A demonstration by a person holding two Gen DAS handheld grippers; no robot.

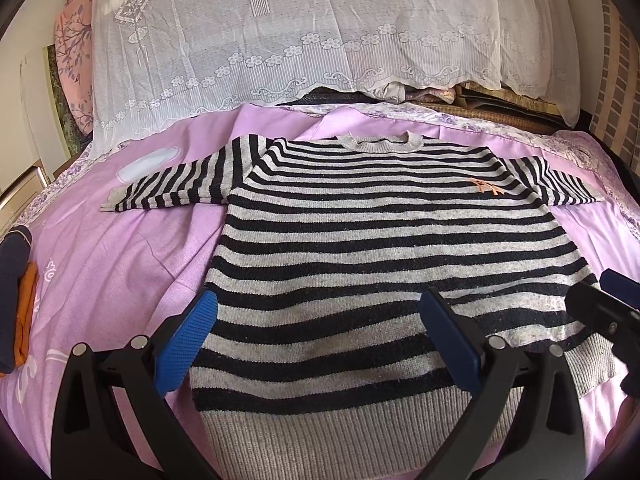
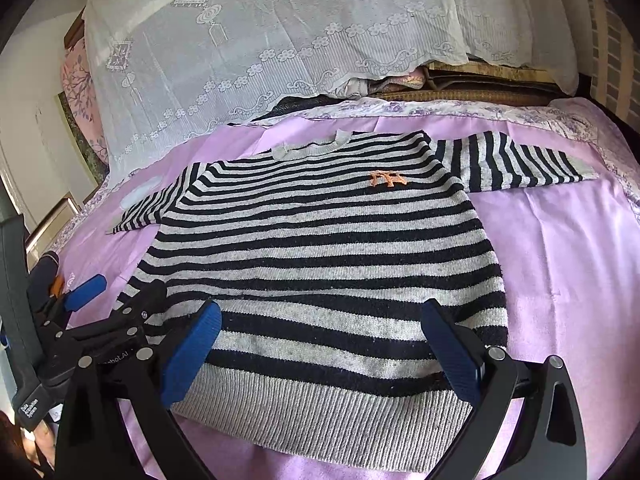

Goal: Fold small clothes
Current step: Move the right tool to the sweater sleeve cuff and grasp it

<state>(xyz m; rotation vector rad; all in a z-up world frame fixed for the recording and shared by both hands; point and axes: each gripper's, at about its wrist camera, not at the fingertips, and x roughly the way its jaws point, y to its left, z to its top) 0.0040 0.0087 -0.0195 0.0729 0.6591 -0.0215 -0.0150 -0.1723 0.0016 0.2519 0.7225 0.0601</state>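
Sweater (image 1: 384, 248) — fuzzy knit; sheet (image 1: 132, 256) — smooth cloth.

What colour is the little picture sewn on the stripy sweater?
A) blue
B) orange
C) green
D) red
B: the small stitched emblem near the shoulder of the stripy sweater is orange against the black and grey stripes.

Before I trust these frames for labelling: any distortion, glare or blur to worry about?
Left wrist view: strong fisheye bend, dark corner vignette; striped sweater sharp, sunlit patches on the lace cover. Right wrist view: same curvature, mild sheen on the pink sheet; sweater evenly lit, no visible motion blur.
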